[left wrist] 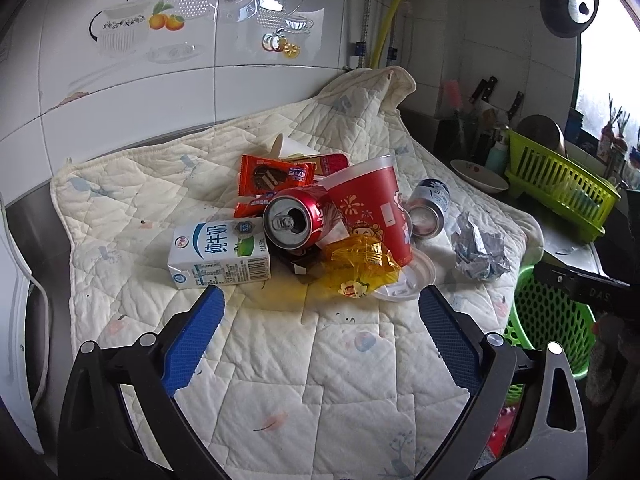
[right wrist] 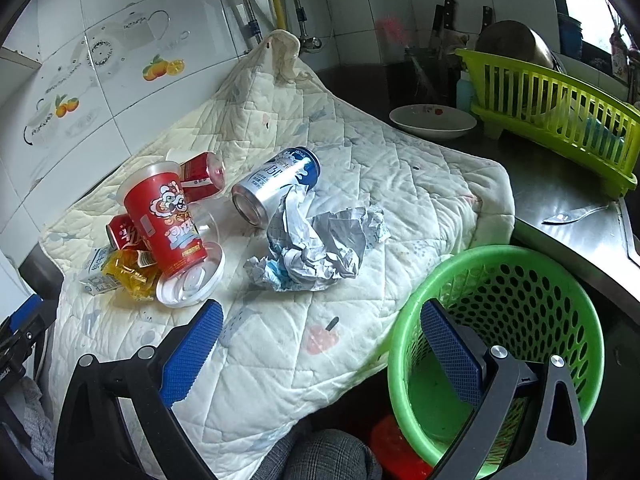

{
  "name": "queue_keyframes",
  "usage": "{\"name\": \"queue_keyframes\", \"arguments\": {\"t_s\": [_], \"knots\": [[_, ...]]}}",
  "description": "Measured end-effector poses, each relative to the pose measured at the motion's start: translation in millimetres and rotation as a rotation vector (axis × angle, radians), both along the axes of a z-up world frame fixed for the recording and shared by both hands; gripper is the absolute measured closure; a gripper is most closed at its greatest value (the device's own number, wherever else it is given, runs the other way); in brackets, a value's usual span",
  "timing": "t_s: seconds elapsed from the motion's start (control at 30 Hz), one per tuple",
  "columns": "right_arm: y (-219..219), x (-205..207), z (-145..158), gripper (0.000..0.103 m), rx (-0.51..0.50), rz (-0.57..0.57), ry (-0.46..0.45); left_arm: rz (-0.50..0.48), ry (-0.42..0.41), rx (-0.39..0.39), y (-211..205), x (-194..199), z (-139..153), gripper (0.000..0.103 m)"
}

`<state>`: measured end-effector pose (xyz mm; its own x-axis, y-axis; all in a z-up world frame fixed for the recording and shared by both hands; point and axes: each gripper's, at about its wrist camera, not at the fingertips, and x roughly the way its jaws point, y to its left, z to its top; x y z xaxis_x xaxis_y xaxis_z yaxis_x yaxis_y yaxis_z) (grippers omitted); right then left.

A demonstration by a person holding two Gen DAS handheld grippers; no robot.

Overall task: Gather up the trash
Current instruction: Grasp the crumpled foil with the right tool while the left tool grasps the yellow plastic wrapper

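A pile of trash lies on a quilted cream cloth [left wrist: 280, 360]. It holds a white milk carton [left wrist: 218, 254], a red soda can [left wrist: 294, 220] on its side, a red paper cup [left wrist: 372, 204], a yellow wrapper [left wrist: 360, 264], a red snack wrapper [left wrist: 272, 178], a silver-blue can [left wrist: 430, 208] and crumpled paper [left wrist: 478, 250]. My left gripper [left wrist: 320, 304] hangs open just in front of the pile, holding nothing. In the right wrist view the crumpled paper [right wrist: 316, 248] and silver-blue can [right wrist: 276, 188] lie ahead of my open right gripper [right wrist: 320, 320]. Its right finger is over the green basket [right wrist: 500, 344].
A white plastic lid [right wrist: 192, 284] lies under the red cup [right wrist: 164, 220]. On the steel counter at the right stand a lime dish rack [right wrist: 560, 108], a white bowl [right wrist: 432, 120] and knives [right wrist: 444, 20]. A person's checked trouser leg [right wrist: 328, 460] shows at the bottom.
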<state>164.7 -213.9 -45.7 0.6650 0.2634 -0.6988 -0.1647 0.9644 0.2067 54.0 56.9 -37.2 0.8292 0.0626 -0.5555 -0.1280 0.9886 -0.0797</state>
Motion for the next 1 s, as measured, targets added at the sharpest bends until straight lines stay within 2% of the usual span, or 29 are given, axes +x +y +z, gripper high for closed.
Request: {"name": "queue_keyframes", "arguments": {"t_s": [0.37,0.67,0.7,0.73,0.87,0.93,1.0], "knots": [[17,72,-28,0.007,0.018,0.032,0.117,-0.001,0.025,-0.015,7,11,-6,0.008],[24,107,-53,0.007,-0.023,0.039,0.187,-0.038,0.058,-0.048,3,33,-11,0.008],[25,108,-56,0.01,-0.027,0.039,0.191,-0.044,0.062,-0.049,2,37,-12,0.008],[25,110,-58,0.018,-0.028,0.039,0.196,-0.046,0.067,-0.049,0,40,-12,0.008],[22,109,-60,0.026,-0.01,0.036,0.198,-0.059,0.09,-0.075,-2,57,-16,0.011],[21,106,-58,0.036,-0.004,0.04,0.192,-0.066,0.103,-0.087,-4,67,-19,0.014],[19,103,-56,0.041,0.006,0.042,0.186,-0.067,0.116,-0.087,-6,76,-23,0.016]]}}
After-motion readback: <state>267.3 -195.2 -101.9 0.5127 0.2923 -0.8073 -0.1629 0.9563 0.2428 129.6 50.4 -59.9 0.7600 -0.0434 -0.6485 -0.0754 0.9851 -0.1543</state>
